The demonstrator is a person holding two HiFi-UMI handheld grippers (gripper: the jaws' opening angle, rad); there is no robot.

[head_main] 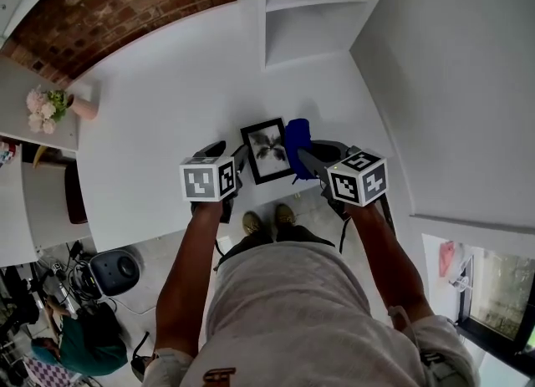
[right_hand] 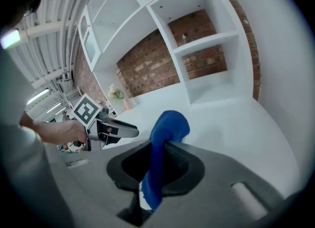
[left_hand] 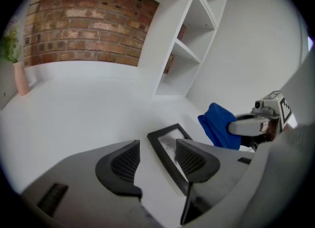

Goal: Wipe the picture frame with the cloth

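The black-bordered rectangular picture frame lies flat near the 6 o'clock edge of the white table. The left gripper, jaws apart, straddles its 9 o'clock border, probably to steady it. At the frame's 3 o'clock, the right gripper is clenched on the bunched blue cloth, seemingly ready to wipe; the jaws hide the cloth's lower end, and cloth-to-frame contact is unclear.

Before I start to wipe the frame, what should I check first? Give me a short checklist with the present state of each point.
1. Cloth clamped in right gripper: ok.
2. Picture frame lying flat on table: ok.
3. Left gripper closed on frame to steady it: not ok; its jaws stand apart, with the frame's edge between them.
4. Cloth touching the frame: cannot tell.
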